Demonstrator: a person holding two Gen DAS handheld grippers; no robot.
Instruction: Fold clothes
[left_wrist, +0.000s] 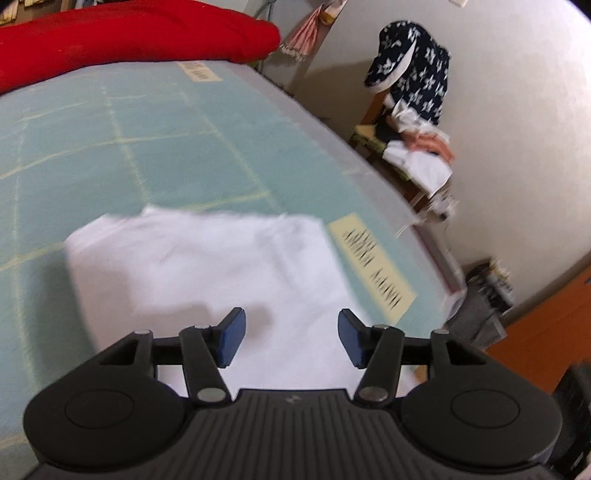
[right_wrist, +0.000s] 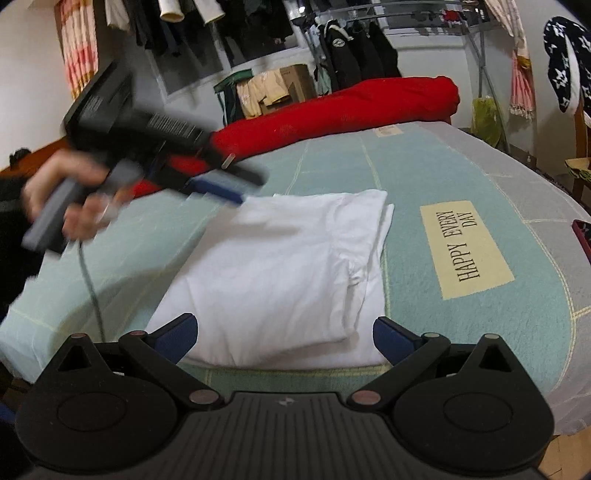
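A white garment (right_wrist: 288, 273), folded into a rough rectangle, lies flat on the light teal blanket (right_wrist: 443, 173) that covers the bed. My right gripper (right_wrist: 284, 338) is open just above the garment's near edge, with nothing between its blue pads (right_wrist: 177, 336). A hand (right_wrist: 62, 199) holds my left gripper (right_wrist: 236, 186) above the garment's far left corner; it is blurred by motion. In the left wrist view that left gripper (left_wrist: 291, 338) stands open over the white garment (left_wrist: 207, 266) and grips nothing.
A red bolster (right_wrist: 332, 110) lies along the bed's far side. A "HAPPY EVERY DAY" label (right_wrist: 467, 247) is right of the garment. A chair piled with clothes (left_wrist: 417, 147) stands past the bed's right edge. Hanging clothes (right_wrist: 351, 55) fill the back wall.
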